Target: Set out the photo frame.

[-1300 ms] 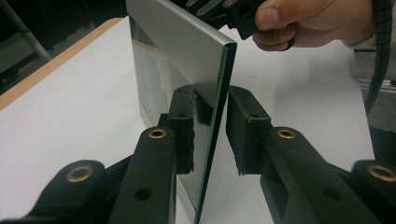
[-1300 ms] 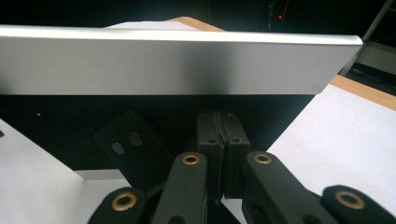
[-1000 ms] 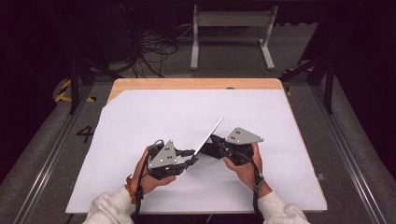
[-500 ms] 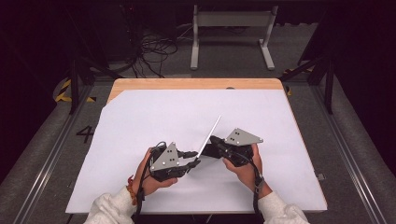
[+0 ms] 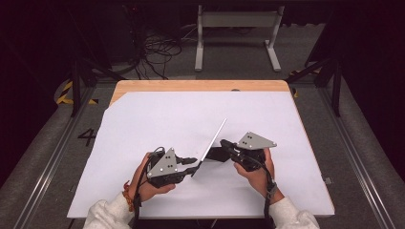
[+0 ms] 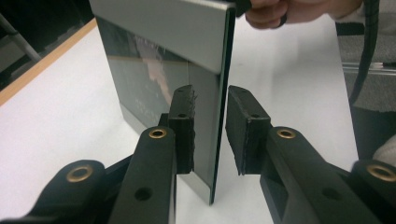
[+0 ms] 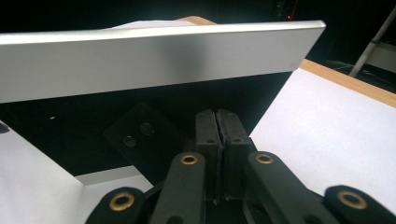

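panel (image 5: pixel 212 140) tilted on edge mid-table between grippers | left gripper (image 6: pixel 210 135) jaws apart astride its lower edge; right gripper (image 7: pixel 217 140) jaws together, nothing visible between | advice: centre edge between pads; close gently; keep it steady

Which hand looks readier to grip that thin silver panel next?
Probably the left: the left claw is open with the silver panel edge between its jaws, while the right claw is shut, below the panel.
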Demonstrator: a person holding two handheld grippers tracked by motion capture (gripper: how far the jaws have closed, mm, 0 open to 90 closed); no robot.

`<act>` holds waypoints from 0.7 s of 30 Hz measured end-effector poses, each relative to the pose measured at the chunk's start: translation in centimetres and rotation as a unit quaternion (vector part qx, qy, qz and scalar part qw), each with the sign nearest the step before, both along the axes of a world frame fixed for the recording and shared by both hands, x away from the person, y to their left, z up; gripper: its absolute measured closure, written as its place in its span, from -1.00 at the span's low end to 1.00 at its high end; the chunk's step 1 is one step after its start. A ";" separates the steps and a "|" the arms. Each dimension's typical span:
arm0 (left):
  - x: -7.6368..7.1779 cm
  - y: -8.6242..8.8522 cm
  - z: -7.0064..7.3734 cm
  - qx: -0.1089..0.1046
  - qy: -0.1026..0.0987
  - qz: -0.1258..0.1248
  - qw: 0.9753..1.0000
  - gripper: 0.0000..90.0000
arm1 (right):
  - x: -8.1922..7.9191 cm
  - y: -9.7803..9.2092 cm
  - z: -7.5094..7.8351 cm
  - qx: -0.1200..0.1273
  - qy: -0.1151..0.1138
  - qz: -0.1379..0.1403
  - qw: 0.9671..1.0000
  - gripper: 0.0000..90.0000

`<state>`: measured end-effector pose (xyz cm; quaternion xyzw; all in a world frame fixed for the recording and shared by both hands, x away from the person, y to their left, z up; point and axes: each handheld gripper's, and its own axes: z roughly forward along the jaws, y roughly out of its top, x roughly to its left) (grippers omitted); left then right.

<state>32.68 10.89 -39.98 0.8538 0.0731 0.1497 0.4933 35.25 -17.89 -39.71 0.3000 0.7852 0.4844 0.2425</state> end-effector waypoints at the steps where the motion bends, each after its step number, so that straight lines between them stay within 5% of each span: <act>1: 0.0 0.2 -0.1 -0.001 0.002 0.003 1.000 0.63 | 0.0 0.0 0.0 0.001 -0.001 -0.001 1.000 0.97; 13: 1.2 0.0 -1.6 0.007 0.028 0.007 1.000 0.73 | 2.6 0.3 -1.2 0.008 0.025 -0.016 1.000 1.00; 21: 1.0 -0.2 -1.9 0.015 0.038 0.002 0.999 0.75 | 3.3 0.9 -1.3 0.016 0.026 -0.001 1.000 1.00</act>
